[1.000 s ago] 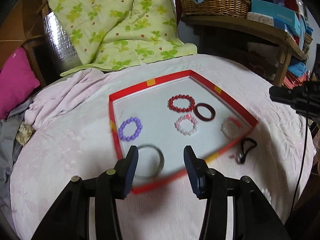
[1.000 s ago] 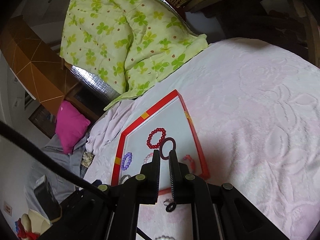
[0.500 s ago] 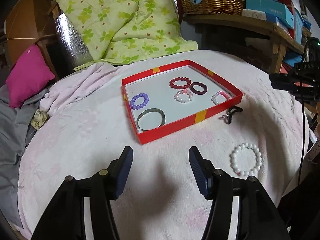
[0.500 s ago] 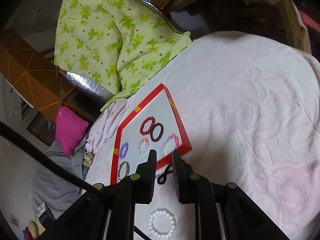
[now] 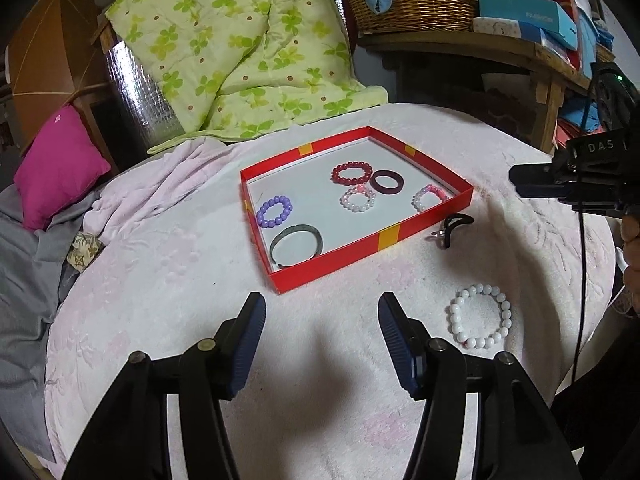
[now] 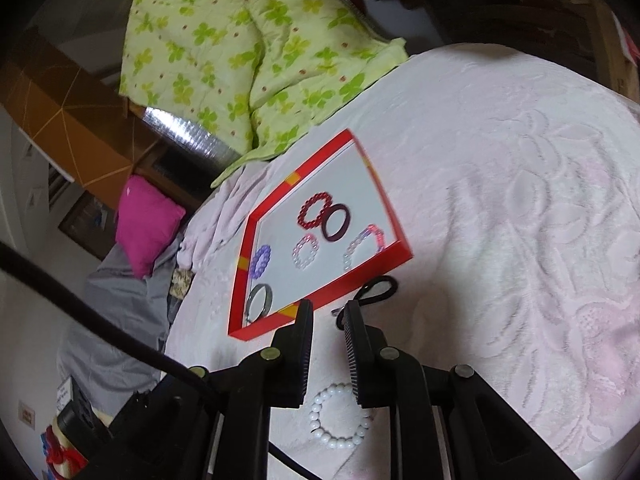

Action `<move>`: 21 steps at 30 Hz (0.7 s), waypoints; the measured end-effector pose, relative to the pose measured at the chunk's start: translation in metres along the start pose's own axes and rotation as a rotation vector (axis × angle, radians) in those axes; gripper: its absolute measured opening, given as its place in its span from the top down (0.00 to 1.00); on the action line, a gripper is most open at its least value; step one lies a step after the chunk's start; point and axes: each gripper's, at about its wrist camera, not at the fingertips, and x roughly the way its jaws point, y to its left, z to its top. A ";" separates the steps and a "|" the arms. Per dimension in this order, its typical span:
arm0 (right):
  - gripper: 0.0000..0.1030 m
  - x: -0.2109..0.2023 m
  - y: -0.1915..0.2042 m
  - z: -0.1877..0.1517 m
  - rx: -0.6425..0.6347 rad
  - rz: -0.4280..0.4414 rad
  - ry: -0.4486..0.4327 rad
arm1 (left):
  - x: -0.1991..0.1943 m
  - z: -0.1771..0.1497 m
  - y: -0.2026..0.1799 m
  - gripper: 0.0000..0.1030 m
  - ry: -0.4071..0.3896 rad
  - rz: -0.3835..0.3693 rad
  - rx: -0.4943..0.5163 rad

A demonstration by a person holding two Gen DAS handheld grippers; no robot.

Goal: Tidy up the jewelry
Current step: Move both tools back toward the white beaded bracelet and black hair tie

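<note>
A red tray [image 5: 352, 255] [image 6: 396, 258] sits on the pink blanket and holds several bracelets: a green bangle [image 5: 296, 246], a purple bead one [image 5: 275, 211], a red bead one [image 5: 351, 173], a dark bangle [image 5: 386, 182] and two pale pink ones. A white bead bracelet [image 5: 480, 317] [image 6: 339, 416] and a black hair tie [image 5: 454, 227] [image 6: 374, 292] lie outside the tray. My left gripper [image 5: 320, 312] is open and empty, in front of the tray. My right gripper [image 6: 328, 316] is open a little and empty, held above the white bracelet and hair tie; it shows at the left wrist view's right edge [image 5: 560, 184].
A green floral quilt [image 5: 240, 48] and a pink cushion [image 5: 56, 168] lie behind the tray. A wooden shelf with a wicker basket [image 5: 408, 0] and boxes stands at the back right. Grey cloth [image 5: 24, 272] hangs at the left.
Both grippers have pulled back from the tray. The green bangle now lies in the tray, the left gripper is off it. The right jaws have opened slightly; the white bracelet came into view.
</note>
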 end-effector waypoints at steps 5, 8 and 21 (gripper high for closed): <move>0.82 0.008 0.001 -0.002 -0.017 -0.011 0.033 | 0.007 0.001 -0.002 0.42 0.021 0.004 0.010; 0.82 0.008 -0.001 -0.002 -0.019 -0.014 0.043 | 0.010 0.000 -0.002 0.42 0.029 0.001 0.006; 0.82 0.006 -0.022 -0.002 -0.001 -0.047 0.062 | 0.032 -0.006 -0.016 0.41 0.076 0.000 0.033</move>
